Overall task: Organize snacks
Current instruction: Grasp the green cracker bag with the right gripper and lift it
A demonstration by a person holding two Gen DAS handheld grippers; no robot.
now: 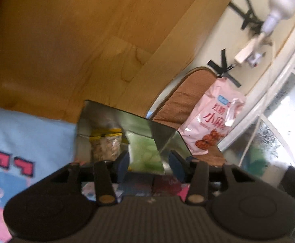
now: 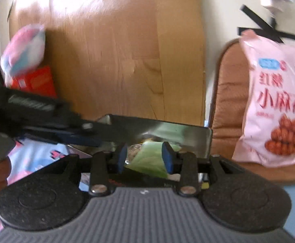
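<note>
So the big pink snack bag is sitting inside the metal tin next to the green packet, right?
Not quite. The pink snack bag is not inside the metal tin; it stands apart from it on the brown chair cushion, as the right wrist view shows. The green packet is in the tin, between the open jaws of the right gripper.

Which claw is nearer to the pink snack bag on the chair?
Probably the right claw: the pink snack bag looms large beside it. From the left claw, the same bag looks smaller and farther.
</note>
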